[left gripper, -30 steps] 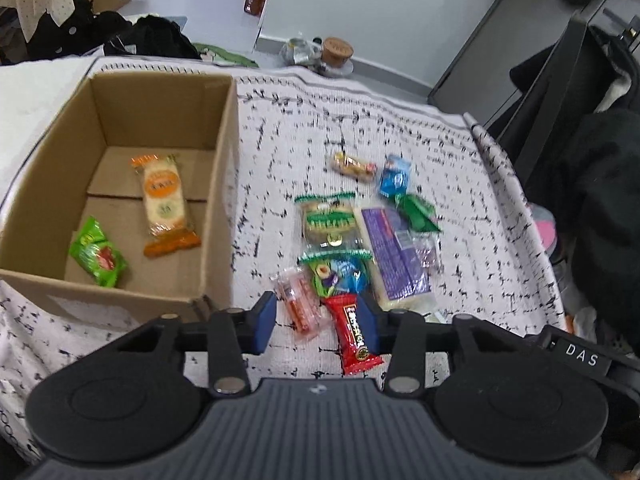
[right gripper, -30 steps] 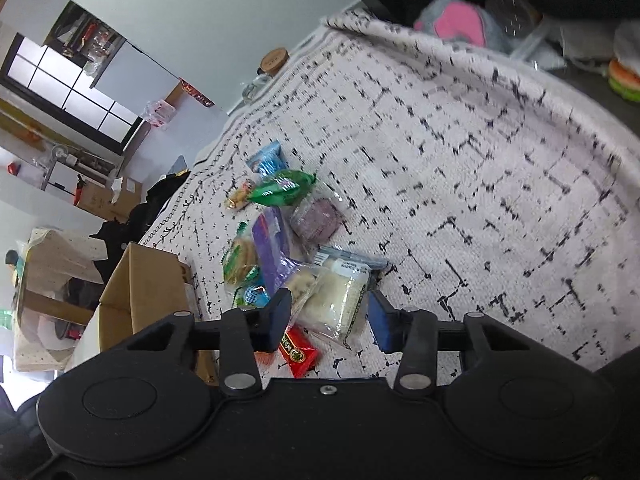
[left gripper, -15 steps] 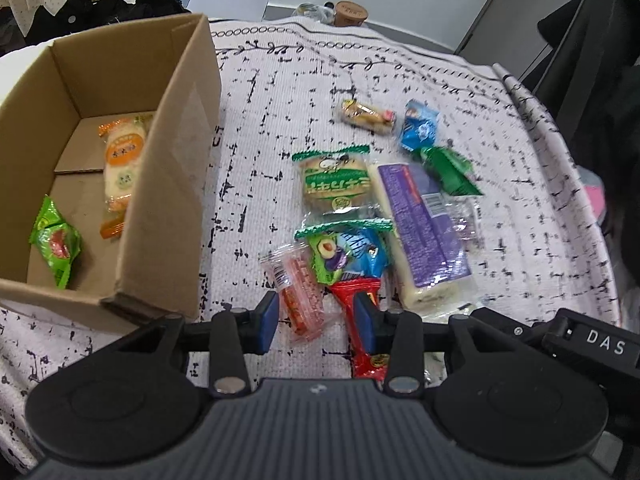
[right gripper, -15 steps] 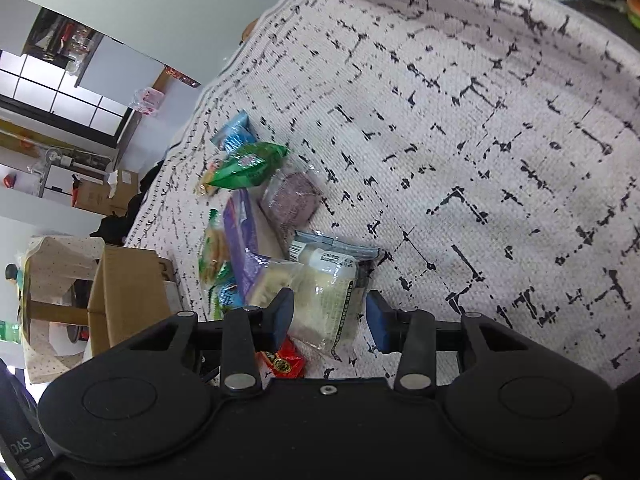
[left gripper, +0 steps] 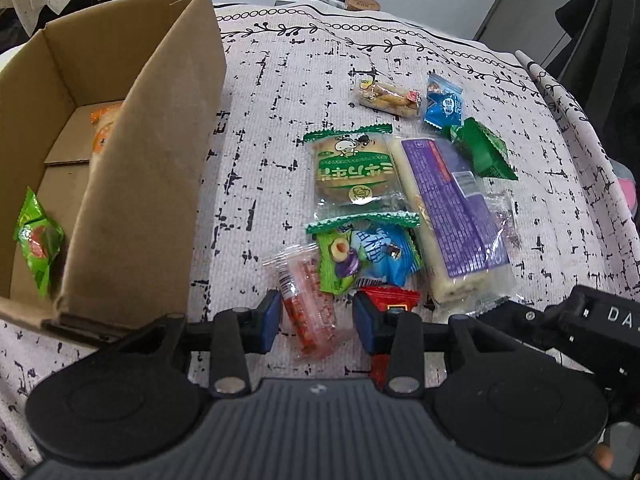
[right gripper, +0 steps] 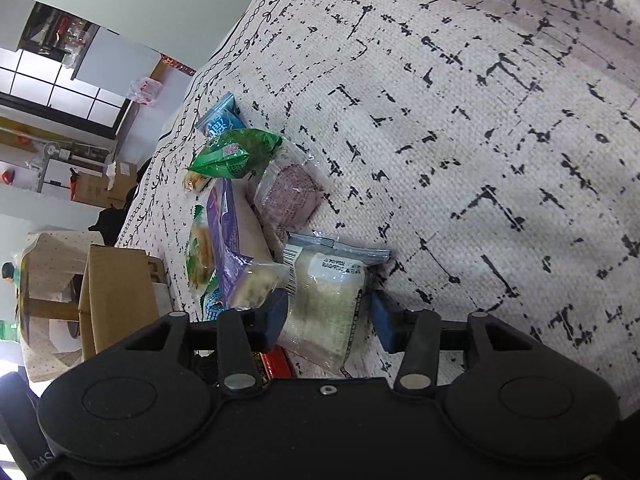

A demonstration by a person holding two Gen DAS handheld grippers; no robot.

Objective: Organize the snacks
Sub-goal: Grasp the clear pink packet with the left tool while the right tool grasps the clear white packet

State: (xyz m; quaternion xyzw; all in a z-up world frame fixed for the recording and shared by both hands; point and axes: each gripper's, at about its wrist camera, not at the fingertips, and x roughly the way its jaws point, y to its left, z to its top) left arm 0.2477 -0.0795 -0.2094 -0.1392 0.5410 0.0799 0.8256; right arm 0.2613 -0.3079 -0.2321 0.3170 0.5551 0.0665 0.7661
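Both grippers have dropped closer since a second ago. My left gripper (left gripper: 314, 316) now straddles the clear pink-stick packet (left gripper: 308, 300), jaws apart, beside the cardboard box (left gripper: 132, 184) where snacks go. My right gripper (right gripper: 328, 320) brackets the pale wrapped cake (right gripper: 324, 304), jaws apart, lined up to close.

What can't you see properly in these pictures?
- Orange snack in the box: left wrist view, mostly hidden by the box's near wall.
- Red packet: left wrist view, its lower part sits behind the left gripper.
- Print on the white packet: right wrist view, too small to read.
- Whether the right gripper touches that packet: its open jaws flank it, contact unclear.
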